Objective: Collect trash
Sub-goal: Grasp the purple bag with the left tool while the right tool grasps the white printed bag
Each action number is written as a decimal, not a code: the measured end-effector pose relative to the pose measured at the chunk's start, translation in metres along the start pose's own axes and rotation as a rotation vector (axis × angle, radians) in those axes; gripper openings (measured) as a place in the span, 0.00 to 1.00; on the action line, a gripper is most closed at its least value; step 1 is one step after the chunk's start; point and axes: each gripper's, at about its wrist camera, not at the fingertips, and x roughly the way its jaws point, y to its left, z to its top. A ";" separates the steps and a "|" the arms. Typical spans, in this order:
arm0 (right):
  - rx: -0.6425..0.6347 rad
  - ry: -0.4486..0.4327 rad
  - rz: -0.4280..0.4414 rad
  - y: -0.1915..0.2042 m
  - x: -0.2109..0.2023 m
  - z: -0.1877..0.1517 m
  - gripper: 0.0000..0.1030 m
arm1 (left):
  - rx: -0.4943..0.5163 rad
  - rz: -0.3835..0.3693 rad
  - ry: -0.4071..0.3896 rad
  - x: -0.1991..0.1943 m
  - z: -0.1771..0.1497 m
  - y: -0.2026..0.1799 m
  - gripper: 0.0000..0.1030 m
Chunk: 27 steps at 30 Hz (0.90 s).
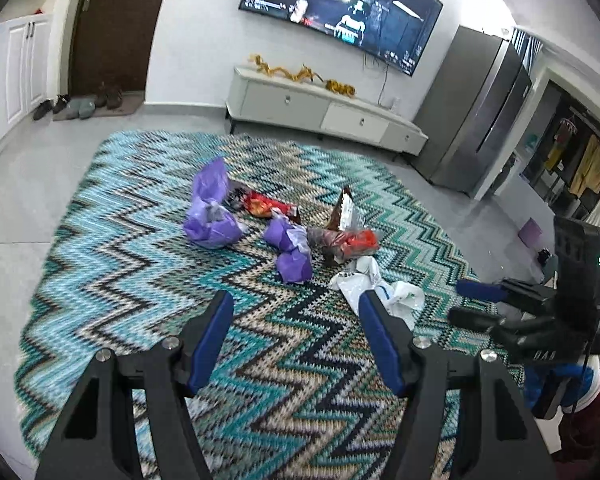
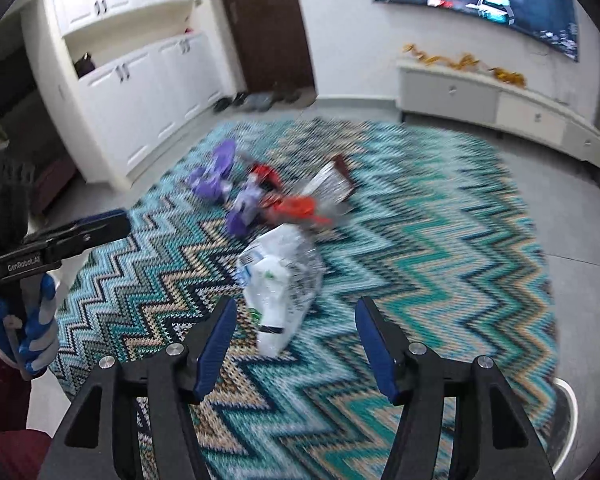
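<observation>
Trash heaped near the middle of a zigzag rug [image 1: 140, 280]: white plastic bag [image 2: 278, 280] nearest, crumpled and slack; beyond it red snack wrappers [image 1: 352, 242], a brown-and-silver foil packet [image 1: 342, 210] propped upright, two purple bags [image 1: 212, 216] further left. All loose, touching or overlapping in places.

Right gripper [image 2: 296, 344] tilted down over the rug, jaws standing wide, nothing between them, white bag just ahead of the tips. Left gripper [image 1: 296, 340] likewise wide and empty, hovering short of the pile, white bag edging behind its right finger. No bin or container for the rubbish seen in either view.

Likely next: closing on the white bag. Risks from here, as judgement only: thin film slipping out of a shallow pinch; pads catching rug pile together with plastic; both grippers converging on the same bag and colliding, being close beside each other; wrappers resting against the bag dragged or scattered when lifted. Right view blurred, so exact bag edges hard to place.
</observation>
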 end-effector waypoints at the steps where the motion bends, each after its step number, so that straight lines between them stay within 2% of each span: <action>1: -0.005 0.010 0.009 0.001 0.007 0.002 0.58 | -0.001 -0.007 0.011 0.009 0.002 -0.001 0.61; 8: -0.053 0.063 0.062 0.006 0.047 0.017 0.60 | 0.010 -0.026 0.067 0.057 0.017 -0.002 0.57; 15: -0.099 0.114 0.050 0.006 0.071 0.020 0.59 | 0.010 -0.008 0.120 0.097 0.028 0.000 0.46; 16: -0.099 0.114 0.048 0.006 0.071 0.020 0.56 | 0.011 -0.005 0.128 0.103 0.029 -0.001 0.41; 17: -0.097 0.113 0.048 0.004 0.072 0.019 0.47 | 0.010 -0.003 0.138 0.108 0.029 -0.001 0.38; 18: -0.094 0.113 0.052 0.003 0.071 0.019 0.40 | 0.007 -0.005 0.148 0.113 0.028 -0.002 0.30; 19: -0.091 0.109 0.057 0.002 0.069 0.018 0.38 | 0.003 -0.008 0.155 0.116 0.027 -0.001 0.24; 23: -0.086 0.093 0.082 0.000 0.053 0.013 0.28 | -0.010 -0.018 0.143 0.112 0.020 -0.004 0.20; 27: -0.082 0.056 0.095 -0.001 0.027 0.004 0.25 | -0.032 -0.020 0.120 0.093 0.010 -0.002 0.19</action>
